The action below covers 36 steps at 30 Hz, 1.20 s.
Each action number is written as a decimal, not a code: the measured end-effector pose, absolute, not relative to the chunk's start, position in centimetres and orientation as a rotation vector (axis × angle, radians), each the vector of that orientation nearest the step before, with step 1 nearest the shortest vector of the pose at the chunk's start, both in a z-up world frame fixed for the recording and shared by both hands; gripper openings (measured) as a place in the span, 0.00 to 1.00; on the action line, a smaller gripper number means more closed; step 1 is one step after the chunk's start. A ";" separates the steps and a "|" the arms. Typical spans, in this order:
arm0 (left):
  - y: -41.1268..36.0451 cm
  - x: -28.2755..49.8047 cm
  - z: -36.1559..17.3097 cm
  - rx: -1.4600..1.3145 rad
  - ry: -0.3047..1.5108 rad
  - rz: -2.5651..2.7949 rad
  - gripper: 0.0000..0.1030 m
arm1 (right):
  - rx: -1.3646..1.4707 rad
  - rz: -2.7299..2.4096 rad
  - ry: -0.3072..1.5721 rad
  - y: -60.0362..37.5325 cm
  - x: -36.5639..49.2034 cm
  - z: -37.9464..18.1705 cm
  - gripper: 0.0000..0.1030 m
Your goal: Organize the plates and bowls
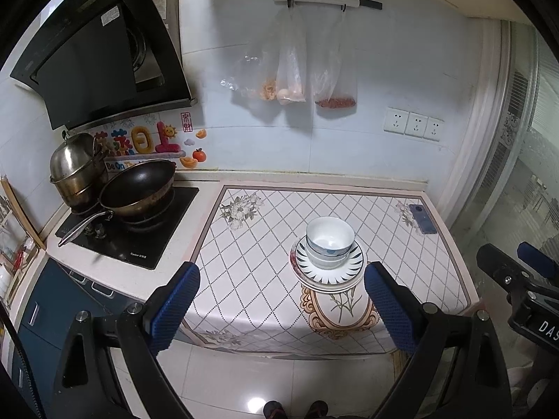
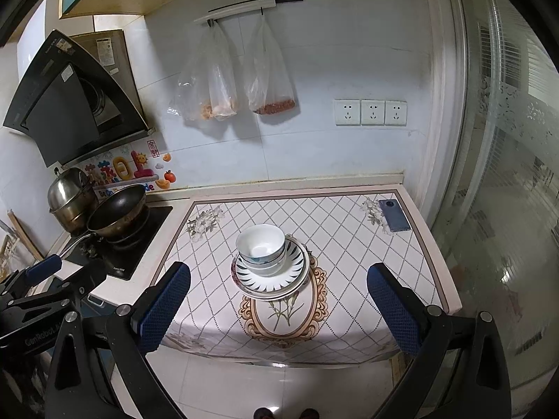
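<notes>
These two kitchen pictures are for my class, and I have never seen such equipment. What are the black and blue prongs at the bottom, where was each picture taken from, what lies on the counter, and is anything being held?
No robot is here: a person holds one two-finger tool in each hand, with a wide-angle camera on each looking forward along its fingers. One picture comes from the left tool, the other from the right tool. The prongs are each tool's blue-padded fingers.

Both tools are open and hold nothing; they hover in front of the counter.

On the patterned counter mat stands one stack: two nested bowls on a pile of plates. A phone lies in the far right corner. To the left, a wok and steel pot sit on the stove.
</notes>
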<state>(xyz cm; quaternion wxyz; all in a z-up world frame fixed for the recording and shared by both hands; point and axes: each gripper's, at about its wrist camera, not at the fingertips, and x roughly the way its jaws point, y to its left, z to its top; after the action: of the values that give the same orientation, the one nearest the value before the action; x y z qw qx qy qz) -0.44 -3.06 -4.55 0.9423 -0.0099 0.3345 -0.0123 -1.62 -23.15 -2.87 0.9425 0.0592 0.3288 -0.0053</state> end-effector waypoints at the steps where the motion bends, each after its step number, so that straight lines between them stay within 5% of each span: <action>1: -3.1 -0.4 -4.6 -0.023 0.682 -0.023 0.94 | 0.121 -0.012 0.670 -23.1 -1.7 -2.8 1.00; 36: -3.7 0.6 -4.1 -0.030 0.671 -0.009 0.94 | 0.111 0.014 0.684 -23.4 0.3 -3.4 1.00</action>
<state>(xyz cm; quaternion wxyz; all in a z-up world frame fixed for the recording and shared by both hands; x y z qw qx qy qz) 0.61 -3.69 -4.09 0.9441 -0.0146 0.3292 -0.0044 0.25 -23.39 -3.41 0.9405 0.0545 0.3354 0.0070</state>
